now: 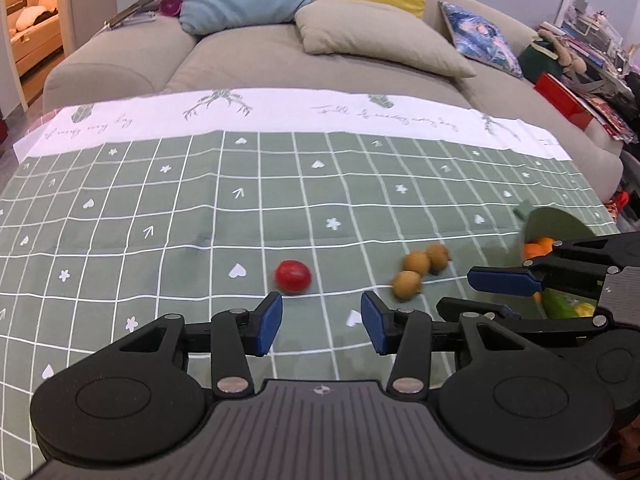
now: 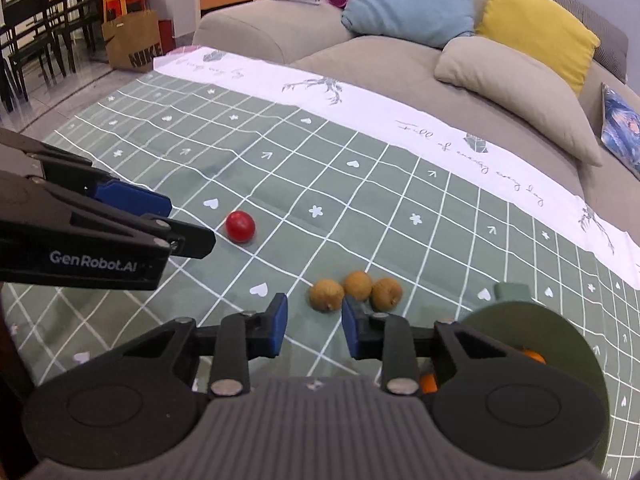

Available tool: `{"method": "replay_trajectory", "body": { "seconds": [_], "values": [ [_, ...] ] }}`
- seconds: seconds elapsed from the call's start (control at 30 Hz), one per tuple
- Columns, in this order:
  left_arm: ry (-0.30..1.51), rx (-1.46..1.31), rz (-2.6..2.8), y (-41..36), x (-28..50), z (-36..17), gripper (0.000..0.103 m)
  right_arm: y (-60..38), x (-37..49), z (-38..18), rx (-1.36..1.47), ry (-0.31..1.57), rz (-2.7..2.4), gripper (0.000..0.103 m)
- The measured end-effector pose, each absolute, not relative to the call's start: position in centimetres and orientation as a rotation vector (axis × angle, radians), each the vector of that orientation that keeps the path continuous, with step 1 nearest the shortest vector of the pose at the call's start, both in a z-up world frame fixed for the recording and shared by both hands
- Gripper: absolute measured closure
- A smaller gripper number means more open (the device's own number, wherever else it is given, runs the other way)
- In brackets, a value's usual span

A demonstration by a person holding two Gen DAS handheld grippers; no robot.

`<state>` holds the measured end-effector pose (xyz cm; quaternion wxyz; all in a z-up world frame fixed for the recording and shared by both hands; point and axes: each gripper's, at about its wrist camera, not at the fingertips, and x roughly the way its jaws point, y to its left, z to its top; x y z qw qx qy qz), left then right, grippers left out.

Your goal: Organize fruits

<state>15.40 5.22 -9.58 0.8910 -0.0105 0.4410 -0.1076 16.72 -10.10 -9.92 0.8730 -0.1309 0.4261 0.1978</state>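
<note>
On the green checked cloth (image 1: 160, 208) a red fruit (image 1: 293, 277) lies just beyond the left gripper (image 1: 322, 322) at its 11 o'clock, and three brown fruits (image 2: 356, 290) sit touching in a cluster just past the right gripper (image 2: 314, 328) at its 12 to 1 o'clock, near a green bowl (image 2: 560, 332) already holding orange fruit. Both grippers are empty, the left parted moderately, the right gapped more narrowly. Round fruit may roll off if a finger nudges it, and the right's narrow gap could knock the cluster apart.
</note>
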Motion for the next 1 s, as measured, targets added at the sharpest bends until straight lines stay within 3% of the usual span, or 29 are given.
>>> {"method": "replay_trajectory", "body": {
  "seconds": [0.4,1.0],
  "values": [
    [0.936,-0.025,-0.203,5.1,18.9,-13.0,0.054,-9.1,19.7,-13.4,-0.225,0.946,0.312,0.079],
    [0.982,-0.044,-0.192,5.2,21.1,-14.7,0.071,-8.8,20.6,-14.8,-0.236,0.959,0.298,0.084]
  ]
}}
